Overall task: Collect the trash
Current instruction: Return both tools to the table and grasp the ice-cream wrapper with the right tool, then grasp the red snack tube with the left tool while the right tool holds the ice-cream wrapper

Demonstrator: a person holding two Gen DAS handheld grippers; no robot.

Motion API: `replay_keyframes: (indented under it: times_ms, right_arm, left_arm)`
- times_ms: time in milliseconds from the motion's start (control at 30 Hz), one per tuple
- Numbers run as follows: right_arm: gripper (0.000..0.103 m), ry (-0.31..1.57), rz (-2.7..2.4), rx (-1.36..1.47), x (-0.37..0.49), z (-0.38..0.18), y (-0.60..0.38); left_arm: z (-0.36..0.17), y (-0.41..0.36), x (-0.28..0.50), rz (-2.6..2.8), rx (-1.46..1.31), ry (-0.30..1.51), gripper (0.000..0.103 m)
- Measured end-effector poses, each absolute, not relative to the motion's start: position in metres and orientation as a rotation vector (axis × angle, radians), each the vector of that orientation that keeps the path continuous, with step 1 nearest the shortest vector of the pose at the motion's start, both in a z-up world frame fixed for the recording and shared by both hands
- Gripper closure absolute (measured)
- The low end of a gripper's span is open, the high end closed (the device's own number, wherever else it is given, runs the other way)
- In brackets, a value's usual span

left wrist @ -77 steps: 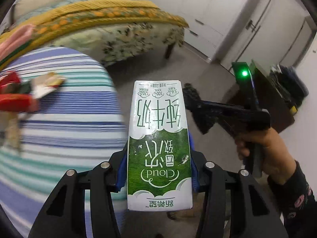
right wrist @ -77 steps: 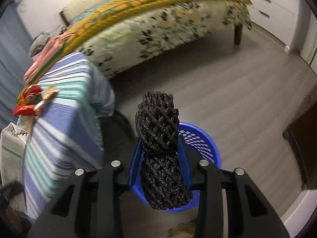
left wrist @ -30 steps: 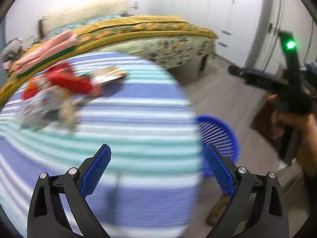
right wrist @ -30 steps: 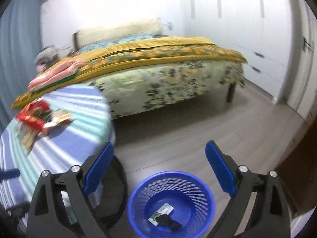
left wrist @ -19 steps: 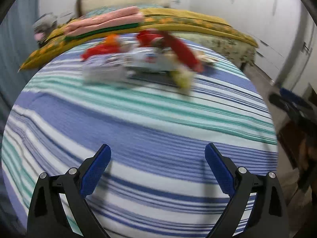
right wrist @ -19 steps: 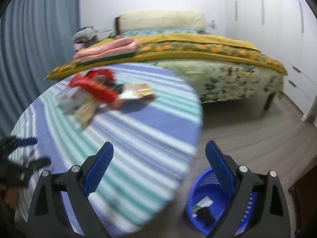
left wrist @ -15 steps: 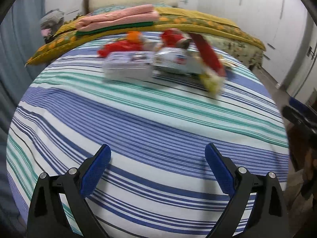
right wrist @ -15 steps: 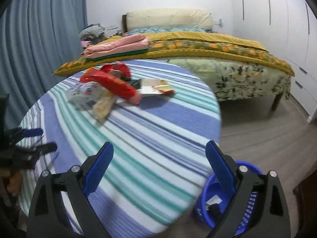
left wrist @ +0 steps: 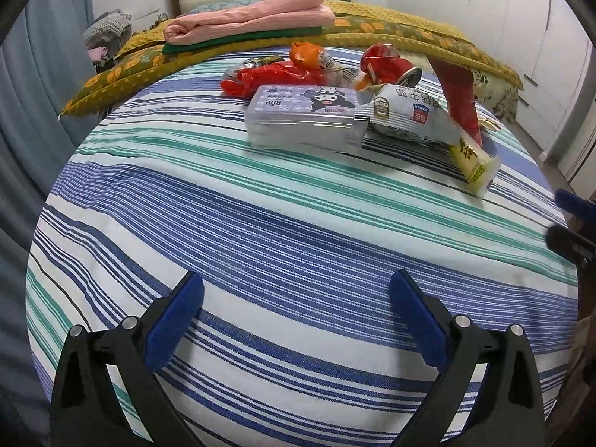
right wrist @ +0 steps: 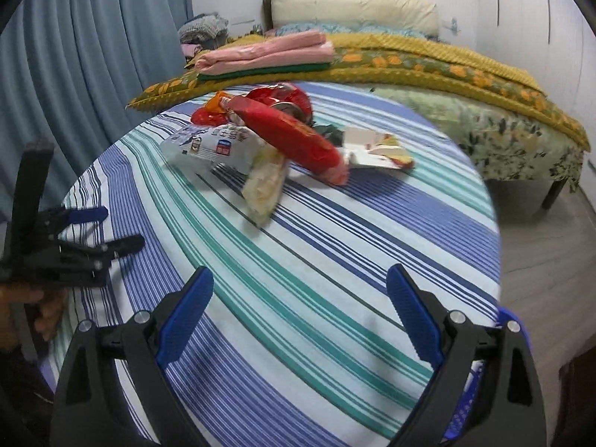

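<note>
- Left gripper (left wrist: pixel 296 303): jaws wide, nothing between them; it hangs above the near part of the table, well apart from the trash.
- Right gripper (right wrist: pixel 300 298): jaws wide and empty, above the table's near right side; in the left view only its blurred tips show at the right edge.
- Bin (right wrist: pixel 516 329): blue, on the floor just beside the table's right edge, only a sliver visible behind the right gripper's finger; its contents cannot be seen.
- Box (left wrist: pixel 303 117): lilac plastic, lid shut, cartoon print on top; it lies nearest the left gripper in the trash pile.
- White pouch (left wrist: pixel 408 115): touches the box's right end.
- Yellow packet (left wrist: pixel 473 162): lies at the pouch's right, on the pile's near right edge.
- Red tube (right wrist: pixel 294 138): leans tilted across the pouch and the yellow packet.
- Red bag (left wrist: pixel 272 76), orange wrapper (left wrist: pixel 311 56) and can (left wrist: pixel 387 65): crowded behind the box.
- Flat carton (right wrist: pixel 374 149): lies at the pile's right side, beside the tube's lower end.
- Table (left wrist: pixel 260 223): round, covered by a cloth striped blue, green and white.
- Bed (right wrist: pixel 484 100): beyond the table, with a yellow cover and folded pink cloth (left wrist: pixel 249 18) on it.
- Curtain (right wrist: pixel 93 44): blue-grey, at the left of the room.
</note>
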State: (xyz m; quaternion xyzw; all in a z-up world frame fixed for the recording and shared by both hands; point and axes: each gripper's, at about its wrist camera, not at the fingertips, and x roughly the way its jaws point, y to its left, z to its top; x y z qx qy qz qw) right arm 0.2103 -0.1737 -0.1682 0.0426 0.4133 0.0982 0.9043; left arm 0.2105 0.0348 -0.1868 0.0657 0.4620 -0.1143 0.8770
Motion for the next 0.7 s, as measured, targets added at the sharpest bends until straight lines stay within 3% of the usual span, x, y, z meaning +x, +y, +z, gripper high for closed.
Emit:
replay_keyframes:
  times_ms: [100, 367, 467, 533, 700]
  right_arm:
    - [0.013, 0.873, 0.222, 0.08, 0.232, -0.17, -0.161]
    - [0.039, 0.918, 0.208, 0.056, 0.278, -0.181, -0.14]
    - [0.061, 0.911, 0.223, 0.084, 0.28, -0.183, -0.14]
    - [0.08, 0.909, 0.222, 0.088, 0.279, -0.183, -0.141]
    - [0.084, 0.893, 0.239, 0.119, 0.256, -0.177, -0.151]
  left_arm:
    - [-0.187, 0.035, 0.211, -0.239, 0.136, 0.964, 0.004]
    - [-0.187, 0.035, 0.21, -0.239, 0.136, 0.964, 0.004]
    - [-0.187, 0.035, 0.211, -0.239, 0.136, 0.964, 0.004]
    - [-0.187, 0.035, 0.211, -0.239, 0.135, 0.964, 0.004]
    - [-0.187, 0.035, 0.21, -0.239, 0.135, 0.964, 0.004]
